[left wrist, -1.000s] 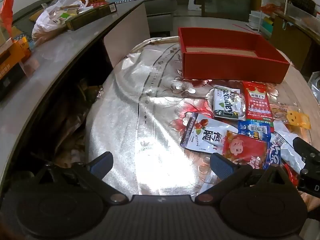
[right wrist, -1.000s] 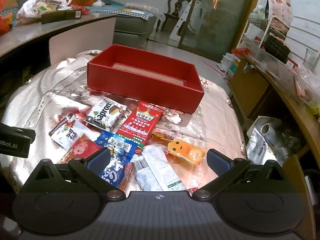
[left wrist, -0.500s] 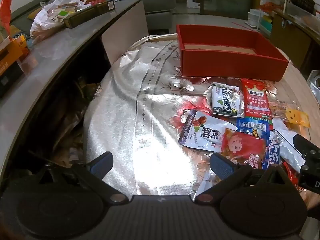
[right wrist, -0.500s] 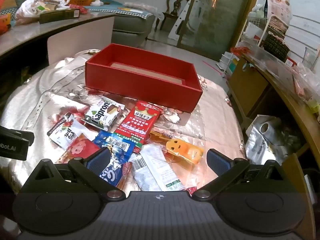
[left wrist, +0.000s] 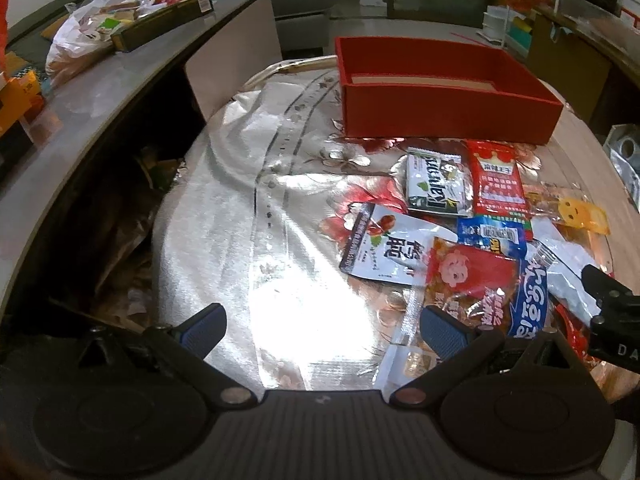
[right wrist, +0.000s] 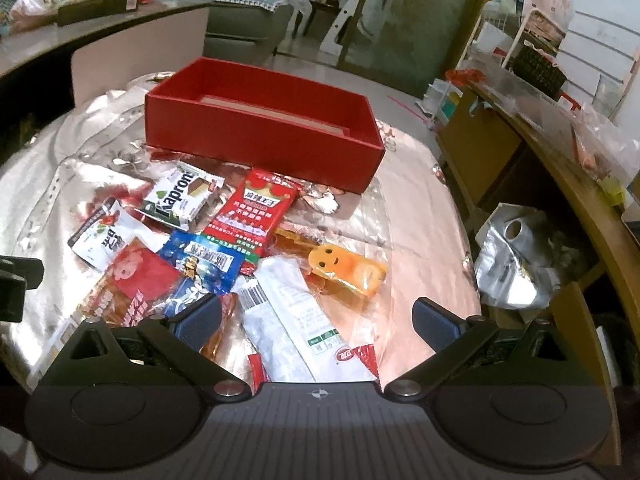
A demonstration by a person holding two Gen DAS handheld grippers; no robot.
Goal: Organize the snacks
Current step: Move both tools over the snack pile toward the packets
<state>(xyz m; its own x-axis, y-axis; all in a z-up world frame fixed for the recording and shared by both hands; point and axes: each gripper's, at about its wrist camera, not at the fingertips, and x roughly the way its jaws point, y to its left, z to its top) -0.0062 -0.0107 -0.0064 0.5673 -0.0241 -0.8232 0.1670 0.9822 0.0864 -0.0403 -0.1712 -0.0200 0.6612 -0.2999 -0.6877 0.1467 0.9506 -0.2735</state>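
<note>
An empty red box (left wrist: 444,110) (right wrist: 260,136) stands at the far side of the table. Several snack packets lie in a pile in front of it: a Kapron wafer pack (left wrist: 436,188) (right wrist: 180,200), a red crown packet (left wrist: 498,184) (right wrist: 256,212), a white date packet (left wrist: 388,248), a red pig packet (left wrist: 468,276) (right wrist: 136,276), a blue packet (right wrist: 204,260), an orange smiley packet (right wrist: 344,266) and a white long packet (right wrist: 292,316). My left gripper (left wrist: 322,330) is open and empty, left of the pile. My right gripper (right wrist: 318,322) is open and empty over the white packet.
The table carries a shiny flowered cloth (left wrist: 240,220). A curved counter (left wrist: 60,120) with bags and boxes runs along the left. A wooden shelf (right wrist: 560,184) and a silver bag (right wrist: 516,260) stand at the right.
Both grippers have drifted slightly forward toward the snack pile. The jaws stay open and nothing on the table has moved.
</note>
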